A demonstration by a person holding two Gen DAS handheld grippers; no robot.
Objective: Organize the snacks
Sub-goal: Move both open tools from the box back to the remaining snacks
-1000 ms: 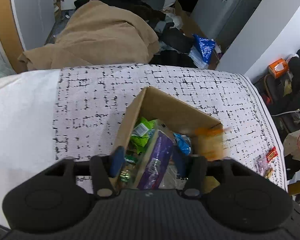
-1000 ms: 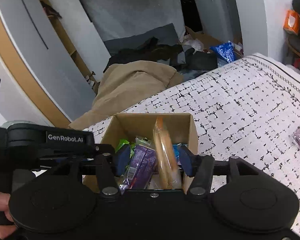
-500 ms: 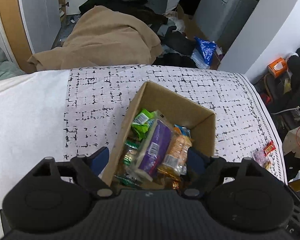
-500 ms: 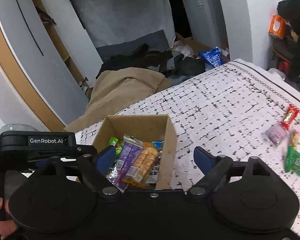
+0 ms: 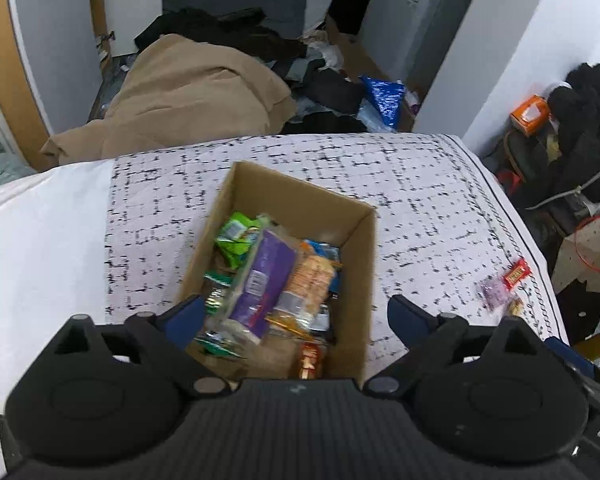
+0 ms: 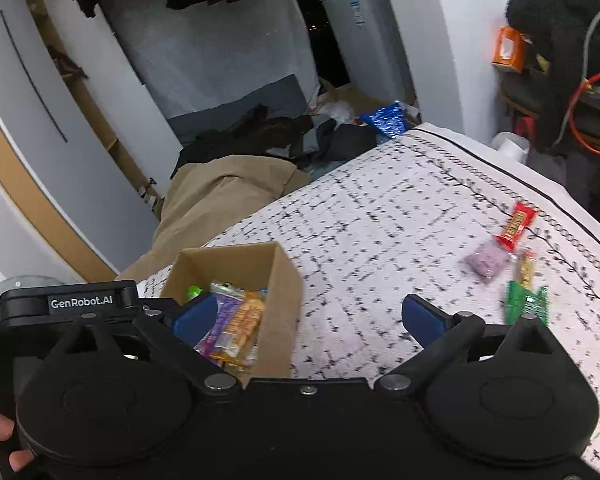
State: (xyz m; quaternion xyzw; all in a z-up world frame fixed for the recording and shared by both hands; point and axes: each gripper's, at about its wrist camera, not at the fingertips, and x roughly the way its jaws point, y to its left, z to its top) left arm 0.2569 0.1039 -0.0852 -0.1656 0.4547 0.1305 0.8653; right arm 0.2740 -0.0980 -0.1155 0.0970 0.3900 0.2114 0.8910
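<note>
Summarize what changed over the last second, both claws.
The right claw let go of the orange cracker pack: a second ago it pinched it upright above the cardboard box, now it lies flat inside beside the purple pack. Both claws opened wide; the left claw hovers over the box, while the right swung toward the loose snacks on the bedspread. The box stayed put.

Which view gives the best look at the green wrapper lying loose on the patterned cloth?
The right wrist view: the green wrapper shows beside the red bar and purple packet, though blurred. In the left wrist view only the red and purple ones show; the green cannot be made out.
</note>
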